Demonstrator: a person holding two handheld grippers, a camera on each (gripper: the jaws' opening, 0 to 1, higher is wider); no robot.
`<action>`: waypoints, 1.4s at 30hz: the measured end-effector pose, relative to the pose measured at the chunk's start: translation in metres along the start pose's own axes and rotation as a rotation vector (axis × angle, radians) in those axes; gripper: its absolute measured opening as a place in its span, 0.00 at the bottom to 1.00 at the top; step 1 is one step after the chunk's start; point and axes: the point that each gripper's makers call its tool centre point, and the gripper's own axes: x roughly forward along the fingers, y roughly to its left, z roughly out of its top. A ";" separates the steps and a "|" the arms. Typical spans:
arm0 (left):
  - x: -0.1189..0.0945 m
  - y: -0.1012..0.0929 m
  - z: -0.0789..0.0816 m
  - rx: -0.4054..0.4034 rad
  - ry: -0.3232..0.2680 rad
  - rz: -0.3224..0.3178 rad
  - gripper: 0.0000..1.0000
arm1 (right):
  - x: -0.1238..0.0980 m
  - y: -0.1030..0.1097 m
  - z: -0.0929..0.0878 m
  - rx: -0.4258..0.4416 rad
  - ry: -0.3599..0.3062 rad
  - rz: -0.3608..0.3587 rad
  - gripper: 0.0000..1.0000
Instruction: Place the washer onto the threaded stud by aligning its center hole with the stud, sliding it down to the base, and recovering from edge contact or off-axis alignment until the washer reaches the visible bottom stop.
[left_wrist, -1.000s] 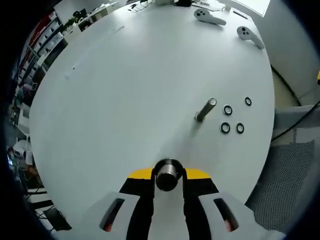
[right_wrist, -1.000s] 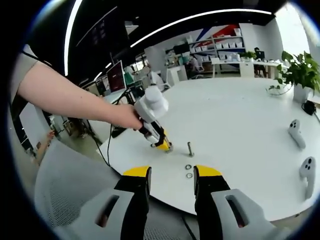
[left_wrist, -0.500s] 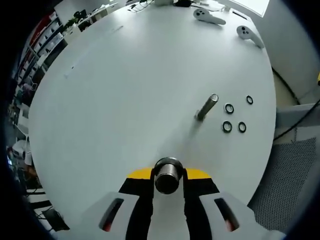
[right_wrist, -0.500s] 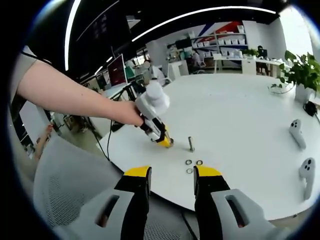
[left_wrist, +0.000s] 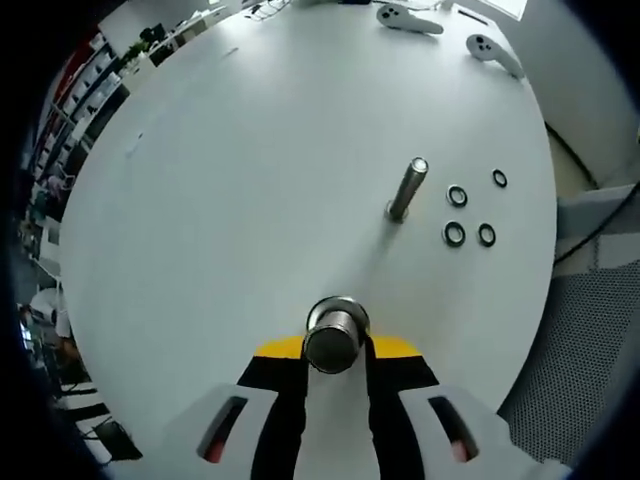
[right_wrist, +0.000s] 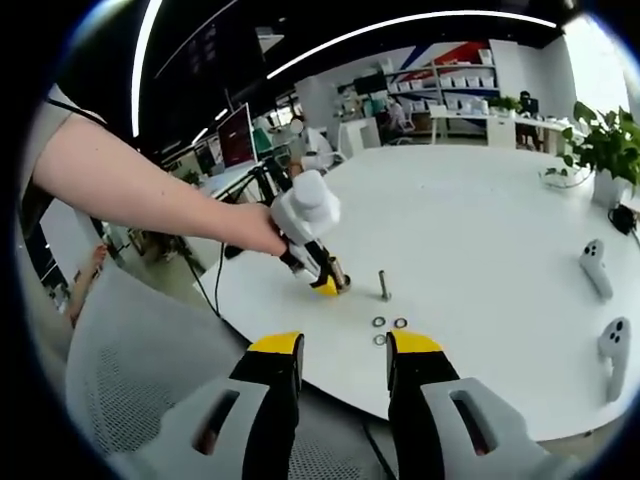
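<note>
Stud (left_wrist: 406, 190) stands near table (left_wrist: 250, 180) edge beside four washers (left_wrist: 454, 234); my left gripper (left_wrist: 335, 352) pinches a metal cylinder (left_wrist: 335, 336), right gripper (right_wrist: 338, 358) spread.

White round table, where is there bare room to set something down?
The white round table is bare across the wide stretch left of the upright threaded metal stud. It is crowded right of the stud, where four small black washers lie, and at the far edge by two white handheld controllers.

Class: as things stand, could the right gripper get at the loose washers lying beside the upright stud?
Probably yes. The right gripper is open and the washers lie uncovered on the table just ahead; the left gripper sits off to one side.
</note>
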 end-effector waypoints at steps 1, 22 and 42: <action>0.000 0.001 0.001 -0.006 -0.007 0.001 0.23 | 0.000 0.000 0.000 0.003 -0.003 -0.001 0.35; -0.033 0.022 -0.020 -0.076 -0.043 0.047 0.28 | 0.000 -0.011 -0.018 0.014 0.088 -0.066 0.42; -0.049 0.047 -0.048 -0.132 -0.042 0.095 0.30 | 0.000 -0.013 -0.030 0.042 0.148 -0.077 0.45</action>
